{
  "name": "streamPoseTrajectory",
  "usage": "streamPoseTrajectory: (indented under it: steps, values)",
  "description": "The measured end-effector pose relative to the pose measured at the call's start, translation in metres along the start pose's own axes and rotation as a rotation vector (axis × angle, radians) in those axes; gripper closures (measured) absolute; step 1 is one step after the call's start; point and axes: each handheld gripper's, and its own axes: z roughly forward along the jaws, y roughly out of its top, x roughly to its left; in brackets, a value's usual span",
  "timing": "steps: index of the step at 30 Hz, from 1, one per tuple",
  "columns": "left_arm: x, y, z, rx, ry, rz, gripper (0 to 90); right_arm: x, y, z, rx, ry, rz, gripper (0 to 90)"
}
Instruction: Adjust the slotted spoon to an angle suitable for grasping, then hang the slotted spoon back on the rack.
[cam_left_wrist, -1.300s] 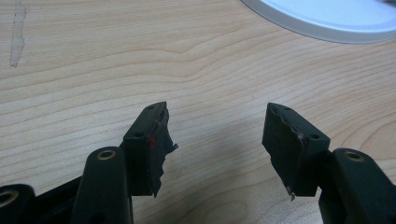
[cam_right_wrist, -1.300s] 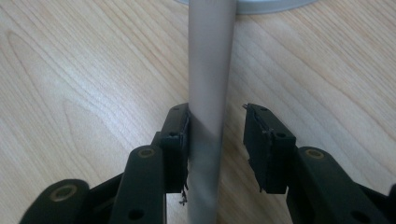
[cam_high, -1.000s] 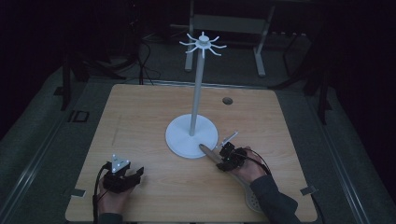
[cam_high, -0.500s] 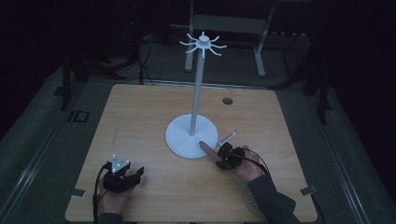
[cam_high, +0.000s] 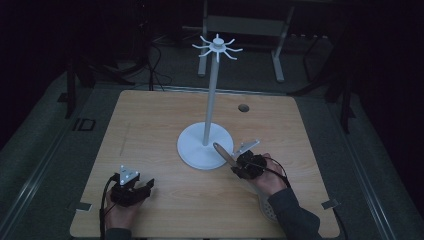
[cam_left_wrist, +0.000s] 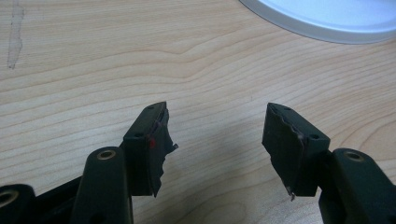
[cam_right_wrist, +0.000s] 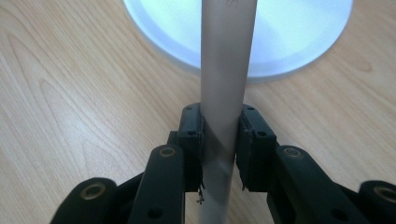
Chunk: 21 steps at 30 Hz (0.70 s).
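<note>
A white stand rises from the middle of the table, with a round base (cam_high: 192, 150), a tall pole (cam_high: 210, 100) and a ring of hooks (cam_high: 217, 47) on top. My right gripper (cam_high: 235, 166) (cam_right_wrist: 222, 135) is shut on the grey handle of a long utensil (cam_high: 222, 153) (cam_right_wrist: 227, 70). The utensil slants up and left, and its tan oval tip hangs over the near right rim of the base (cam_right_wrist: 289, 42). My left gripper (cam_high: 148, 186) (cam_left_wrist: 215, 135) rests low at the front left, open with bare wood between its jaws. The base's rim (cam_left_wrist: 327, 21) lies ahead of it.
The light wooden table (cam_high: 150, 125) has a small dark hole (cam_high: 243, 107) at the back right. A pale perforated object (cam_high: 267, 210) lies under the right forearm near the front edge. Dark floor, cables and metal frames surround the table.
The right gripper has moved slightly forward and the utensil's tip has risen farther over the base. The left gripper has not moved.
</note>
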Motion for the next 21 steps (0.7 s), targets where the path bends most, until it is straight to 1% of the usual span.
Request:
streamPoseTrajectory:
  steps: [3, 4, 5, 6, 8, 11, 15, 16, 17, 18, 19, 21]
  values:
    - [0.0, 0.0, 0.0, 0.0, -0.002, 0.001, 41.3, -0.002, 0.0, -0.005, -0.027, -0.006, 0.007, 73.5]
    - [0.0, 0.0, 0.0, 0.0, -0.002, 0.001, 41.3, -0.002, 0.0, -0.005, -0.027, -0.006, 0.007, 73.5]
    - [0.0, 0.0, 0.0, 0.0, -0.002, 0.001, 41.3, -0.002, 0.0, -0.007, -0.039, -0.008, 0.012, 73.5]
    - [-0.001, 0.0, 0.0, -0.001, -0.002, 0.002, 41.3, -0.003, 0.001, -0.012, -0.067, -0.013, 0.02, 73.5]
    - [-0.001, 0.0, 0.0, 0.0, -0.001, 0.001, 41.2, -0.005, 0.001, -0.015, -0.092, -0.019, 0.021, 73.5]
    - [-0.001, 0.0, 0.0, 0.001, 0.001, 0.005, 41.3, -0.006, 0.002, -0.02, -0.119, -0.026, 0.024, 73.5]
    - [-0.001, 0.0, 0.0, 0.0, 0.001, 0.002, 41.3, -0.007, 0.003, -0.025, -0.17, -0.037, 0.024, 73.5]
    - [-0.001, 0.0, 0.0, 0.0, 0.001, 0.002, 41.3, -0.007, 0.003, -0.025, -0.17, -0.037, 0.024, 73.5]
    - [-0.001, 0.0, 0.0, 0.0, 0.001, 0.002, 41.3, -0.007, 0.003, -0.027, -0.187, -0.037, 0.029, 73.5]
    - [-0.001, 0.0, 0.0, 0.002, 0.002, 0.004, 41.3, -0.007, 0.004, -0.03, -0.223, -0.038, 0.026, 73.5]
    - [-0.001, 0.0, 0.0, 0.002, 0.001, 0.004, 41.3, -0.007, 0.004, -0.031, -0.228, -0.04, 0.029, 73.5]
    - [0.0, 0.0, 0.0, -0.001, 0.001, 0.003, 41.3, -0.008, 0.005, -0.035, -0.268, -0.048, 0.028, 73.5]
